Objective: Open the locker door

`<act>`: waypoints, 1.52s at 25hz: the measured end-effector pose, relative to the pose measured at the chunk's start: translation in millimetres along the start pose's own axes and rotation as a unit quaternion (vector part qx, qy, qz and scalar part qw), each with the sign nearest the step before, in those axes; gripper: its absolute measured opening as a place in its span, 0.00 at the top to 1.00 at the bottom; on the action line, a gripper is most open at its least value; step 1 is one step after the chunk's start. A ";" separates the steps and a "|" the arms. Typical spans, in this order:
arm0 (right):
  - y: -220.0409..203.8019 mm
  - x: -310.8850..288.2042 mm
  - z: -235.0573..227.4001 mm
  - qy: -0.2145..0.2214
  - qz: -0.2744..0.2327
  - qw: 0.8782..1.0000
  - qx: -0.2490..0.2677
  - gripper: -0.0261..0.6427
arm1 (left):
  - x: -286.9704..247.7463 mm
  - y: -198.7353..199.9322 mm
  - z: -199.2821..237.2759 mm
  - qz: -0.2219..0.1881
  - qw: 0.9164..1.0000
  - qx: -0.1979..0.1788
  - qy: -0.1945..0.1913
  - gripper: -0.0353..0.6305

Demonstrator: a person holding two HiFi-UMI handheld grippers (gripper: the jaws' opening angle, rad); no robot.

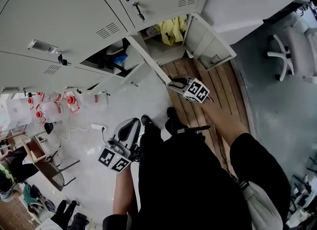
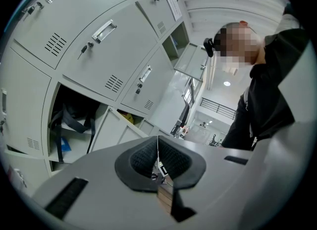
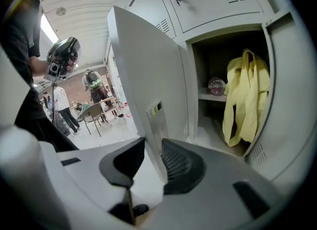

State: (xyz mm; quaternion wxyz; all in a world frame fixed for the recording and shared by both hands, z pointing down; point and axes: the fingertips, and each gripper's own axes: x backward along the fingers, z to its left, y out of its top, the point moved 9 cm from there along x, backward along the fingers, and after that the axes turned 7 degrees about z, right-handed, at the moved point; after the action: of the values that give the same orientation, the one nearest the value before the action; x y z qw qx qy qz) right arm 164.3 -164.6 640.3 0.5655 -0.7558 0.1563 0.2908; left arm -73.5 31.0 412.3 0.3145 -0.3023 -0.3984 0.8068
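Note:
The locker door [image 1: 148, 61] stands swung out, seen edge-on in the head view. Behind it is the open compartment with a yellow cloth [image 1: 172, 28]. My right gripper [image 1: 174, 82] is at the door's free edge. In the right gripper view the grey door [image 3: 143, 70] runs between the jaws of the right gripper [image 3: 151, 149]. The jaws are open, with a gap between the left pad and the door; the yellow cloth [image 3: 245, 100] hangs inside. My left gripper [image 1: 131, 124] is held back, lower left. Its pads [image 2: 171, 159] meet, so the left gripper [image 2: 158, 160] is shut and empty.
A second open door [image 1: 210, 40] stands to the right of the yellow compartment. A locker to the left is open with a dark bag [image 2: 74, 120] inside. Red-capped bottles [image 1: 49, 107] and a chair [image 1: 49, 167] are on the left; an office chair [image 1: 292, 50] is on the right.

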 end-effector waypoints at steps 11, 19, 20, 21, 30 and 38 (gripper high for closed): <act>-3.8 10.9 -12.5 -0.019 0.001 1.000 0.007 0.81 | -5.6 -1.9 -2.6 0.004 1.000 0.001 -0.007 0.92; -9.1 20.5 -24.3 -0.049 -0.010 0.999 -0.018 0.81 | -3.6 -4.9 -4.5 0.004 1.000 0.002 -0.006 0.92; -9.0 20.9 -25.0 -0.049 -0.010 0.999 -0.017 0.81 | -3.2 -4.9 -4.7 0.004 1.000 0.002 -0.005 0.92; -8.9 21.3 -25.2 -0.050 -0.008 0.999 -0.016 0.81 | -2.7 -5.0 -5.0 0.004 1.000 0.002 -0.005 0.92; -8.2 21.4 -21.8 -0.058 -0.008 0.998 -0.016 0.81 | 0.1 -7.4 -2.8 0.003 1.000 0.007 -0.003 0.92; -3.4 16.1 -3.0 -0.053 -0.010 0.998 -0.017 0.83 | -1.9 -4.8 0.1 -0.008 1.000 0.005 -0.007 0.92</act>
State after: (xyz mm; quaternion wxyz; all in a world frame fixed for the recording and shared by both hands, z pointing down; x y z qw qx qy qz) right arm 179.6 -164.9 633.6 0.5632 -0.7501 0.1133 0.3276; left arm -71.1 31.9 416.8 0.3202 -0.2920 -0.3987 0.8082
